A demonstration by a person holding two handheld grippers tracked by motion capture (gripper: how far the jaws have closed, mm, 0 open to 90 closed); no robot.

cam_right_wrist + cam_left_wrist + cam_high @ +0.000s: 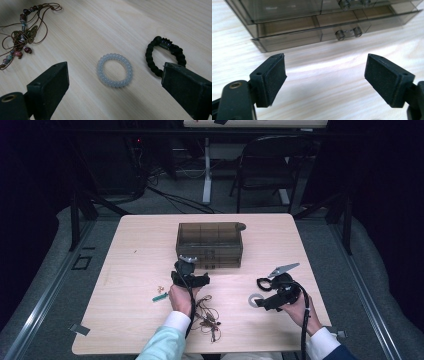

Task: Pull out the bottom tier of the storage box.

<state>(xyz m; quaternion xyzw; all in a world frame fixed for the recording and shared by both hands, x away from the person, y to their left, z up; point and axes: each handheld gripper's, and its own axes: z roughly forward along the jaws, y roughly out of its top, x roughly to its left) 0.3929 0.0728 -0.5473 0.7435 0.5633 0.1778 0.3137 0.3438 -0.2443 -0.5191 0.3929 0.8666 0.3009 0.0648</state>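
Care matters now: with both jaws spread, the right gripper [115, 82] should drop straight over the pale hair tie [114, 69], pinching one side, while the left gripper [325, 75], also spread, waits before the slightly open drawer [312, 35].

Pale wood-grain table [82, 30], light beige w/ faint streaks. Smoky brown see-through plastic drawer box [210, 244]. Translucent whitish-grey spiral hair ring [114, 70]. Black braided bracelet [165, 55]. Brown cord necklace [21, 32] w/ dark red, teal & bronze beads. Both grippers' pads matte black. Small green piece [160, 296] on table.
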